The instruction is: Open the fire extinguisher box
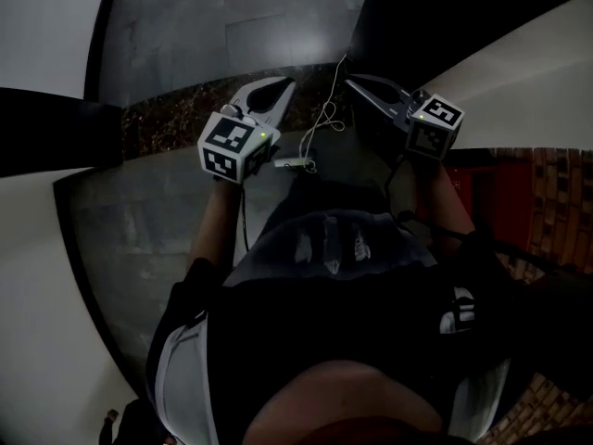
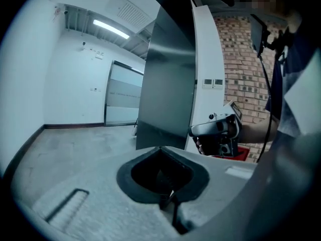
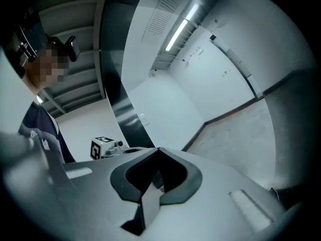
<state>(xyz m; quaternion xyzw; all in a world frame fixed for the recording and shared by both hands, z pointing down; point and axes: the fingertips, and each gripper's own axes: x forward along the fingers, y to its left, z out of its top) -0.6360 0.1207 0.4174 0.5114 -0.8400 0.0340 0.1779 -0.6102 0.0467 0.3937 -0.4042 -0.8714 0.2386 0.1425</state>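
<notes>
The only likely candidate for the fire extinguisher box [image 1: 500, 202] was a red shape low at the person's right, against the brick wall [image 1: 561, 193]. In the left gripper view a sliver of the same red [image 2: 238, 153] showed just under the right gripper. So little of it showed that neither its long axis nor whether its door stood shut or ajar could be made out, and nothing inside it was visible. The relation that mattered was side and heading. The box lay off to the right and lower than the tools, so the right gripper [image 1: 359, 85] was clearly the nearer one. The left gripper [image 1: 281, 88] was held beside it at about chest height, well apart from the red shape. Both pointed ahead over the grey floor [image 1: 232, 35], toward a steel-faced column [image 2: 165, 84] and not toward the box, so any approach would, in my judgement, call for a turn to the right and a reach downward. Each gripper's own view showed its jaws pressed together at the tips with nothing pinched: left gripper [image 2: 160, 149], right gripper [image 3: 158, 149].
</notes>
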